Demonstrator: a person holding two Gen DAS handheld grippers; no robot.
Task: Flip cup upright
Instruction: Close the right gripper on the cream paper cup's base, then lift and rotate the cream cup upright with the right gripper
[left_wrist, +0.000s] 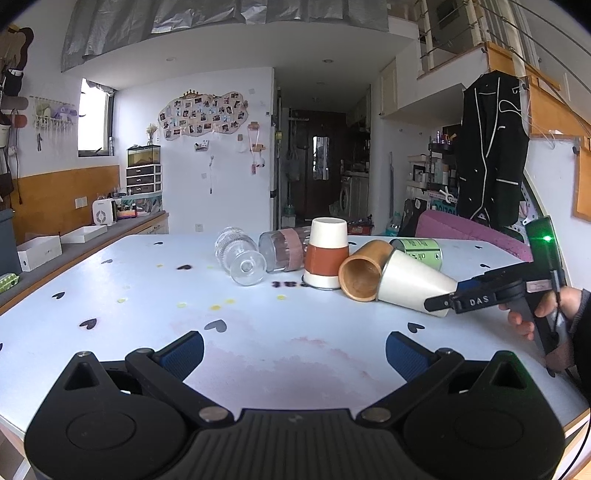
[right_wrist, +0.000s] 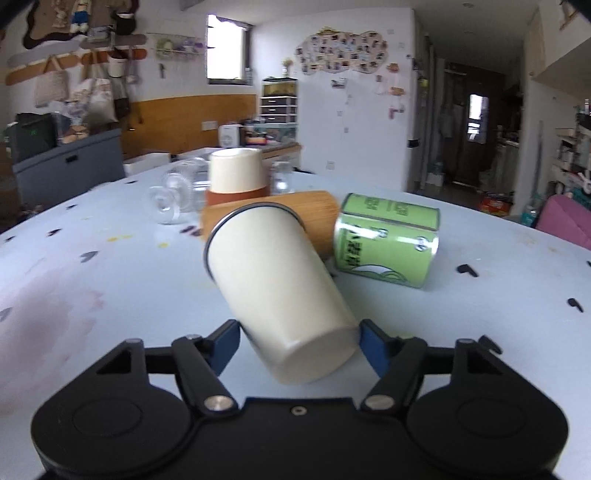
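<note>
Worktop (left_wrist: 147, 314): pale blue, heart-printed, carrying a cluster of cups toward its far middle.

Left tool (left_wrist: 294, 349): I am holding it low over the near edge, blue pads (left_wrist: 183, 352) standing wide apart, gripping nothing.

Right tool (right_wrist: 298, 345): I am seeing its pads (right_wrist: 371, 345) flanking the base of the cream cup (right_wrist: 273, 280); whether they are pressing on it, I cannot tell.

Cream cup: lying tilted toward the worktop's right side, rim leaning against the bamboo cup (left_wrist: 364, 271).

Green can (right_wrist: 388, 243): lying on its side just beside them.

Orange-banded cup (left_wrist: 327, 254): standing inverted, left of the bamboo cup.

Clear glass (left_wrist: 240, 254): lying sideways, farthest left.
</note>
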